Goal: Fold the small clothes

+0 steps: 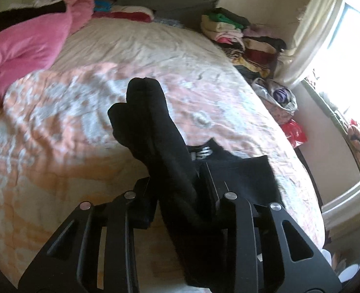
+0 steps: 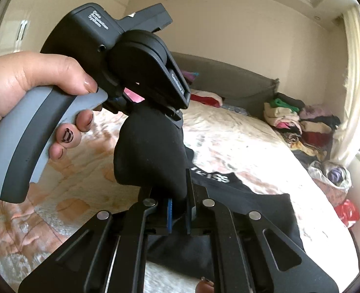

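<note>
Left gripper: pinches the black socks
Right gripper: pinches the same socks
Bed: black shirt lies flat

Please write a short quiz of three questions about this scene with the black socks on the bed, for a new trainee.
1. True or false: the left gripper is shut on the black socks.
2. What does the right gripper pinch?
A. a pink blanket
B. black sock fabric
C. nothing
3. Fill in: under the socks, a black garment with white letters lies on the ___.

Key: 1 true; 2 B; 3 bed.
</note>
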The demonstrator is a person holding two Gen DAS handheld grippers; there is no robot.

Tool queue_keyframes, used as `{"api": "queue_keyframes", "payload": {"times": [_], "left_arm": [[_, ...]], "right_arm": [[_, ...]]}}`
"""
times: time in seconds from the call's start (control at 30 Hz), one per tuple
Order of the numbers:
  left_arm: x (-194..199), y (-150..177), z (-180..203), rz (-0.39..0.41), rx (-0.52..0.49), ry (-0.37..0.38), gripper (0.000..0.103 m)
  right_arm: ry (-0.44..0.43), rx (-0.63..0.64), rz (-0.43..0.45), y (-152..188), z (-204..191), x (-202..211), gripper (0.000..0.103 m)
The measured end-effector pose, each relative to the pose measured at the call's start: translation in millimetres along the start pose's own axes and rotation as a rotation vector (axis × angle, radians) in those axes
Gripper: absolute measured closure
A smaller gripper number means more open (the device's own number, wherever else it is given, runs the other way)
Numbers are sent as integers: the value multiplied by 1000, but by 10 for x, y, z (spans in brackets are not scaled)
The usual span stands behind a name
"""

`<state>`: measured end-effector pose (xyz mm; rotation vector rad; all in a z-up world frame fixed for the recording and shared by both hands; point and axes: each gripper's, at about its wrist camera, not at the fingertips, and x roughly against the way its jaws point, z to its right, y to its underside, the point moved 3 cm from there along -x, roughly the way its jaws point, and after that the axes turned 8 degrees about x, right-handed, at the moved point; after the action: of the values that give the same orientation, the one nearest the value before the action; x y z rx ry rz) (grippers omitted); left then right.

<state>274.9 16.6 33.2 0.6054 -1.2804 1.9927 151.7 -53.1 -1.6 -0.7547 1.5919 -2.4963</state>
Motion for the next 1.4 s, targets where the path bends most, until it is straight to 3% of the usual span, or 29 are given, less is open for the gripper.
{"api": "queue_keyframes", "payload": {"times": [0.27, 0.67, 1.07, 1.33, 1.4], "left_arm": [[-114, 70, 493, -10, -71, 16, 79], [-602, 329, 1075, -93, -160, 9, 79], [-1067, 588, 1415, -181, -214, -10, 79], [-1272, 694, 1560, -233, -227, -7, 71], [-1315, 709, 1585, -251, -212, 16, 60]], "right_arm": [[38, -92, -9, 227, 394, 170, 96], [65, -225, -68, 675, 744, 217, 96], [-1, -395, -135, 1061, 988, 174, 96], [-92, -535, -178, 1239, 1132, 149, 96], [-111, -567, -190, 1275, 1167, 130, 96]]}}
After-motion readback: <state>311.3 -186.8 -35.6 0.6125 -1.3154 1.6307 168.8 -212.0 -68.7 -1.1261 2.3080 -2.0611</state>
